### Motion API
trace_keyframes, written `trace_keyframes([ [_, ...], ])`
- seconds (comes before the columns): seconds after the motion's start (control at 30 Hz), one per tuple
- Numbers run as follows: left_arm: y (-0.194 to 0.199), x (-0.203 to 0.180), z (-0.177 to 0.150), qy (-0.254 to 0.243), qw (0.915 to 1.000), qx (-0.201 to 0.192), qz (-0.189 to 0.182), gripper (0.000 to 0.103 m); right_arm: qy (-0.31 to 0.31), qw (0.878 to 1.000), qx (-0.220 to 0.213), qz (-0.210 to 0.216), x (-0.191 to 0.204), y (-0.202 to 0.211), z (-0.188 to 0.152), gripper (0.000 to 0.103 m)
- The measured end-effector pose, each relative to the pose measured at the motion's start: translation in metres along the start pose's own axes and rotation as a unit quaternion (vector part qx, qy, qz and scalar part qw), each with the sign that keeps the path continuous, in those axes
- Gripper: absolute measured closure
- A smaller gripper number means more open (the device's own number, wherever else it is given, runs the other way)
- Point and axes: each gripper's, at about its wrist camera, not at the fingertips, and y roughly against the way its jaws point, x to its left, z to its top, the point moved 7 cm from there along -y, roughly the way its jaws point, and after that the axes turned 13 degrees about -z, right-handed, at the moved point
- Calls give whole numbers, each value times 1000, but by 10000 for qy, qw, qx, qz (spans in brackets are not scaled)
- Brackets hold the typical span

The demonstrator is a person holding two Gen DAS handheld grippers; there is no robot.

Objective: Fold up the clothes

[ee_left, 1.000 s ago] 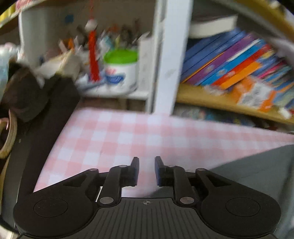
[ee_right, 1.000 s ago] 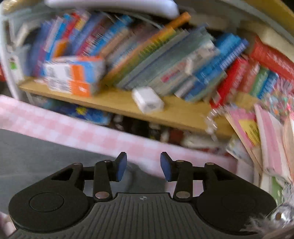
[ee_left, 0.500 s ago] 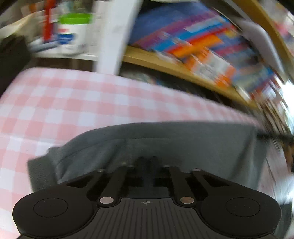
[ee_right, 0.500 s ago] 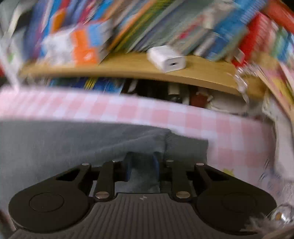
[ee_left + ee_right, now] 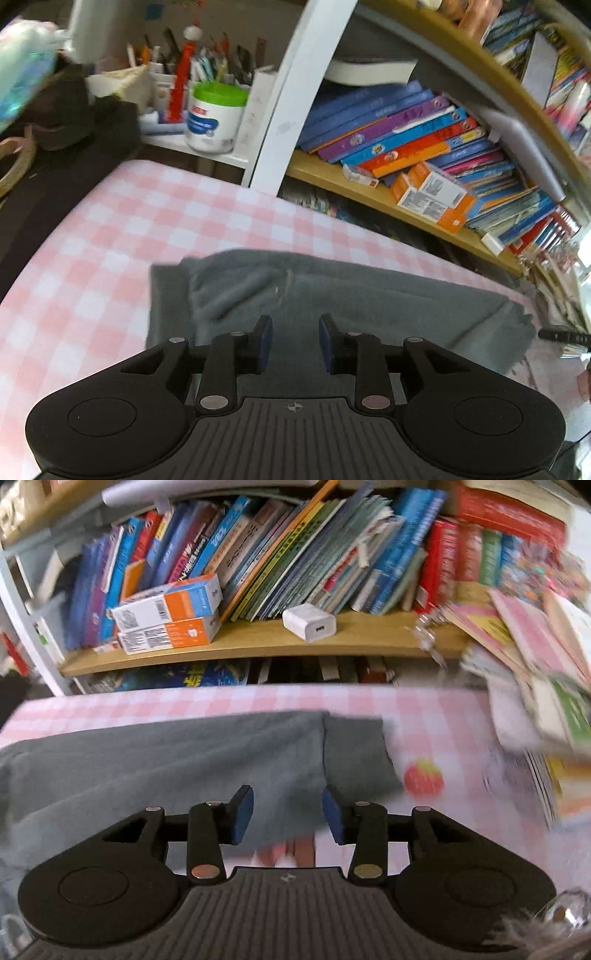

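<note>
A grey garment [image 5: 369,302] lies folded on the pink checked tablecloth [image 5: 110,236], its ribbed cuff end at the left. My left gripper [image 5: 295,343] hovers open just above the garment's near edge, nothing between its blue pads. In the right wrist view the same grey garment [image 5: 184,753] spreads from the left to the centre, with a ribbed band at its right end. My right gripper [image 5: 287,818] is open over the garment's right near edge, holding nothing.
A wooden bookshelf [image 5: 258,642] full of leaning books runs along the table's far side, with orange-white boxes [image 5: 170,613] and a white charger [image 5: 309,622]. A green-lidded tub [image 5: 216,118] and pens stand at the back left. Stacked booklets [image 5: 535,686] crowd the right edge.
Both grippers closed on the garment half a second ago and have now opened and let it go. The garment lies folded farther from the near edge; both grippers have drawn back.
</note>
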Motion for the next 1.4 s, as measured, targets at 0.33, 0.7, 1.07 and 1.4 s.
trace_keyframes([
  [0.33, 66, -9, -47, 2, 9993, -224, 300, 68, -97, 9996, 257, 78, -2, 93, -103, 59],
  [0.7, 90, 4, -90, 268, 9969, -59, 736, 67, -513, 9951, 637, -550, -38, 113, -175, 85],
  [1.07, 113, 13, -94, 197, 9899, -351, 1358, 45, -236, 9966, 404, -675, -25, 133, -183, 63],
  [1.4, 102, 30, -106, 361, 9833, -176, 1776, 62, -21, 9938, 668, -888, -20, 124, -197, 57],
])
